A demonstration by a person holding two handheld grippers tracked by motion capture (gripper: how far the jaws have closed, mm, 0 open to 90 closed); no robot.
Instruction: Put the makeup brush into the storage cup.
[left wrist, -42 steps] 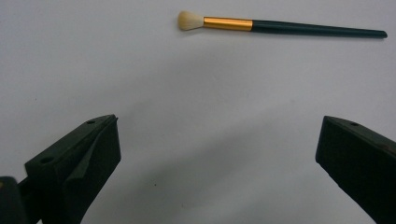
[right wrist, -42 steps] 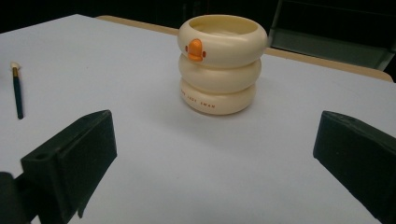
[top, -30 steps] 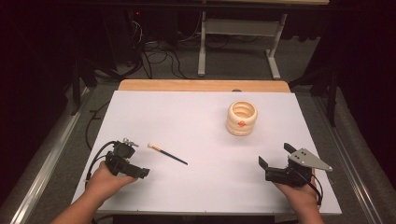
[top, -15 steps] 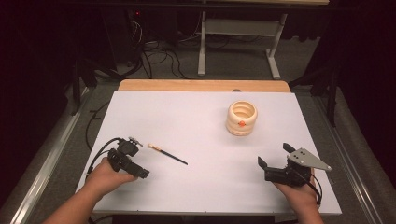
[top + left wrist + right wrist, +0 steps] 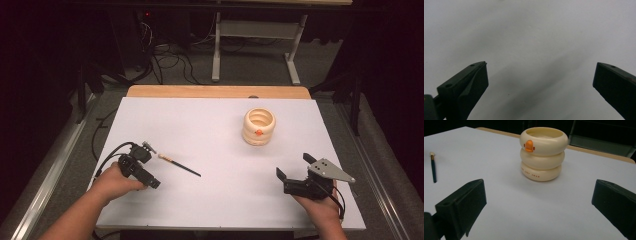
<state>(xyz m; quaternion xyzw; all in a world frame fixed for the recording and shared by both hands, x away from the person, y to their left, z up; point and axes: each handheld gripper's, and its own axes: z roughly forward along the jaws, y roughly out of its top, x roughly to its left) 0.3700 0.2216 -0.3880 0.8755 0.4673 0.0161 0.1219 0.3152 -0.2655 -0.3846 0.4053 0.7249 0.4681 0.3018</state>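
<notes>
High view: left gripper (image 5: pixel 152 183), jaws spread, sits beside the paintbrush (image 5: pixel 179 165) to grasp it; right gripper (image 5: pixel 290 181), jaws spread, faces the duck-shaped cup (image 5: pixel 259 126).

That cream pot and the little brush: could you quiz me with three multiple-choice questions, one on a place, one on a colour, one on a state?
1. Where does the brush lie?
A. inside the pot
B. flat on the table, beside the left gripper
C. on the floor

2. What colour is the beak on the pot?
A. orange
B. green
C. blue

3. How do the right gripper jaws stand?
A. shut on the brush
B. shut on the pot
C. open, holding nothing

Answers: 1 B, it rests on the white table by the left gripper; 2 A, an orange nub; 3 C, wide apart.
</notes>
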